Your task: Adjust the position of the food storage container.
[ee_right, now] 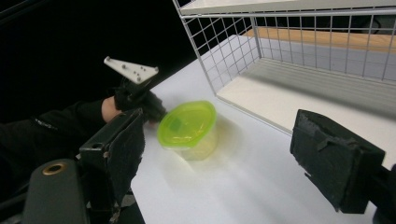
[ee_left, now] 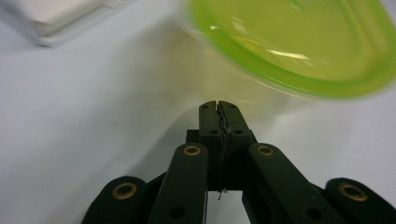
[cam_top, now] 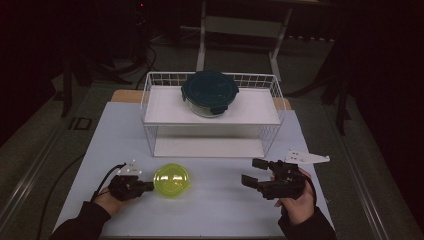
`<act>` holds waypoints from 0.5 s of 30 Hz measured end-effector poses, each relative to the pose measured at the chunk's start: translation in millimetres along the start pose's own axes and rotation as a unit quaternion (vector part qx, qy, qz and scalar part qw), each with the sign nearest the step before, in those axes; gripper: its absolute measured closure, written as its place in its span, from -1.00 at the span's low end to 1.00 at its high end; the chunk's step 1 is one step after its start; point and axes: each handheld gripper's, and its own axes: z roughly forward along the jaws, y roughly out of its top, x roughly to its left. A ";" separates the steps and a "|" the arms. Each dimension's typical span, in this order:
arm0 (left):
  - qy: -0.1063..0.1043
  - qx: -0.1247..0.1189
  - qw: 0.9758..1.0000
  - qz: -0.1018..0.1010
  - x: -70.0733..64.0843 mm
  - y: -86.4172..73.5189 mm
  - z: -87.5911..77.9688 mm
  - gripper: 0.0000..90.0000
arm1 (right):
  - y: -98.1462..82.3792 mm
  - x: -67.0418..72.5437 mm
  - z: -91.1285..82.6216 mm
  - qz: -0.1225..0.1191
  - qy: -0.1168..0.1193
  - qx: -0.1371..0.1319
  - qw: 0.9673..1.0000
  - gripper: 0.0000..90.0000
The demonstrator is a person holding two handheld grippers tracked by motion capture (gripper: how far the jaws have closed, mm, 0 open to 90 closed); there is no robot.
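A yellow-green lidded container (cam_top: 172,180) stands on the white table (cam_top: 215,210), in front of the wire rack. My left gripper (cam_top: 149,186) lies just left of it, jaws shut with nothing between them. In the left gripper view the shut tips (ee_left: 218,108) point at the container (ee_left: 299,46), very close to its side; contact cannot be made out. My right gripper (cam_top: 254,171) hovers to the container's right, open and empty, and well apart from it. In the right gripper view, that gripper (ee_right: 224,154) has the container (ee_right: 187,124) beyond its wide-spread jaws.
A white wire rack (cam_top: 212,117) with two white shelves stands at the table's back. A glass container with a dark teal lid (cam_top: 210,92) sits on its top shelf. The lower shelf (ee_right: 303,88) is bare. The surroundings are dark.
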 end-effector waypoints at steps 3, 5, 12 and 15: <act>0.009 -0.013 1.000 -0.002 8.3 4.9 2.1 0.96 | 0.0 -0.7 -0.5 0.002 0.000 -0.001 1.000 -0.62; 0.011 -0.011 1.000 -0.001 10.8 8.9 6.1 0.96 | 0.0 -1.0 0.1 0.004 -0.001 -0.001 1.000 -0.61; -0.008 -0.004 1.000 0.013 0.4 11.1 12.2 0.96 | -1.1 -1.1 -0.6 0.003 -0.001 0.000 1.000 -0.62; -0.016 -0.004 1.000 0.014 -6.3 9.2 10.7 0.96 | -1.9 -1.9 -1.7 0.005 -0.001 -0.001 1.000 -0.61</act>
